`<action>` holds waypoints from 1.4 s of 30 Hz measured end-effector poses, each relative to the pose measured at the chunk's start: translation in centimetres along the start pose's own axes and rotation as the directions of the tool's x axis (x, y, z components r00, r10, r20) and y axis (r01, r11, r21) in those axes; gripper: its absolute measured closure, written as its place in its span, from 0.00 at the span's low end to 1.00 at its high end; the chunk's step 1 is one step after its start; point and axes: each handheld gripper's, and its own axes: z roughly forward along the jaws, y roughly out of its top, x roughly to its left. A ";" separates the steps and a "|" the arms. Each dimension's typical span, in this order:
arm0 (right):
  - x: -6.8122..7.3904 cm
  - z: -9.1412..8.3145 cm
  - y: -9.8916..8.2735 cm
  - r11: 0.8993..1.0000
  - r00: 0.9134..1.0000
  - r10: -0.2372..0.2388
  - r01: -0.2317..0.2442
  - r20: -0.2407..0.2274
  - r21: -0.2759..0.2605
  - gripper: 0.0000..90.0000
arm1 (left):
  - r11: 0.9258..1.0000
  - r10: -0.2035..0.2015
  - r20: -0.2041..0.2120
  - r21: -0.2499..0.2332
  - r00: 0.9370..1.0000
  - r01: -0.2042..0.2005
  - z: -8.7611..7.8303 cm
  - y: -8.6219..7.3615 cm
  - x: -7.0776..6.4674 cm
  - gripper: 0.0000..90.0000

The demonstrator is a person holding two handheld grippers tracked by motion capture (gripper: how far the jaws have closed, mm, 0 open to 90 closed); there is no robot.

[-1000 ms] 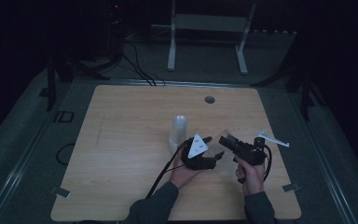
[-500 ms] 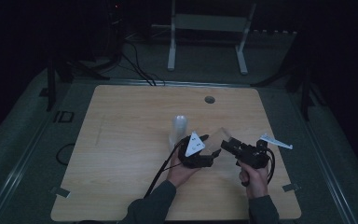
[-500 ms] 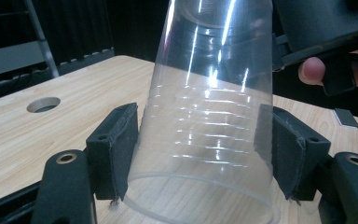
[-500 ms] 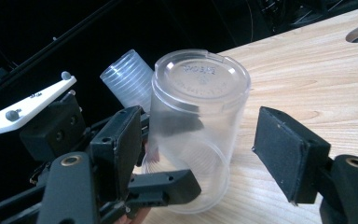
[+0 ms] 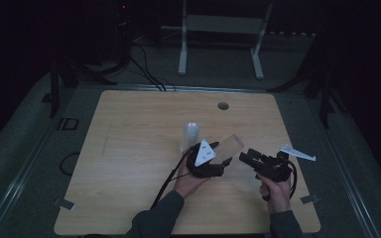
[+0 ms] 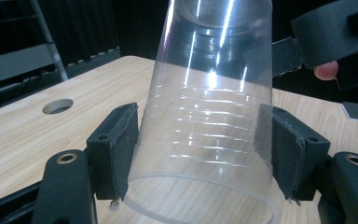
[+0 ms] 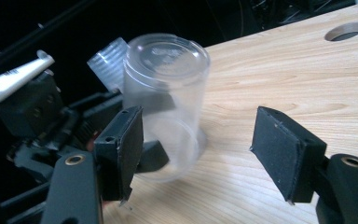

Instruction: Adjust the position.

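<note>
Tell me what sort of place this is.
Probably a dim lab or recording room: a bare wooden table with a cable hole, cables on the grey floor, and a metal stand behind.

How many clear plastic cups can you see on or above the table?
2. One cup is held off the table, tilted, in the left gripper. The other cup stands upside down on the table, just behind that gripper. Nested cups would be hard to tell.

A person's left gripper holds a clear cup tilted above the table. The right gripper points at it, just beside. A second cup stands behind, near the left hand.
</note>
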 end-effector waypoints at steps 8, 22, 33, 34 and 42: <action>0.2 -0.2 0.6 0.996 0.997 -0.071 0.069 0.033 0.048 0.40 | 1.000 0.026 0.003 0.006 1.000 -0.026 -0.8 0.4 0.3 0.35; 0.7 0.0 1.1 0.975 0.978 -0.191 0.179 0.085 0.134 0.42 | 0.999 0.039 0.005 0.022 0.999 -0.039 -1.8 0.9 1.0 0.35; 1.5 0.1 2.2 0.946 0.955 -0.281 0.259 0.098 0.193 0.42 | 0.997 0.061 0.025 0.042 0.998 -0.062 -2.2 1.3 1.6 0.35; 1.5 0.1 2.3 0.945 0.954 -0.285 0.263 0.096 0.194 0.42 | 0.997 0.063 0.025 0.044 0.998 -0.064 -2.3 1.4 1.6 0.35; 2.0 0.3 2.6 0.921 0.934 -0.343 0.314 0.099 0.233 0.42 | 0.995 0.076 0.051 0.054 0.996 -0.079 -2.6 1.8 1.8 0.35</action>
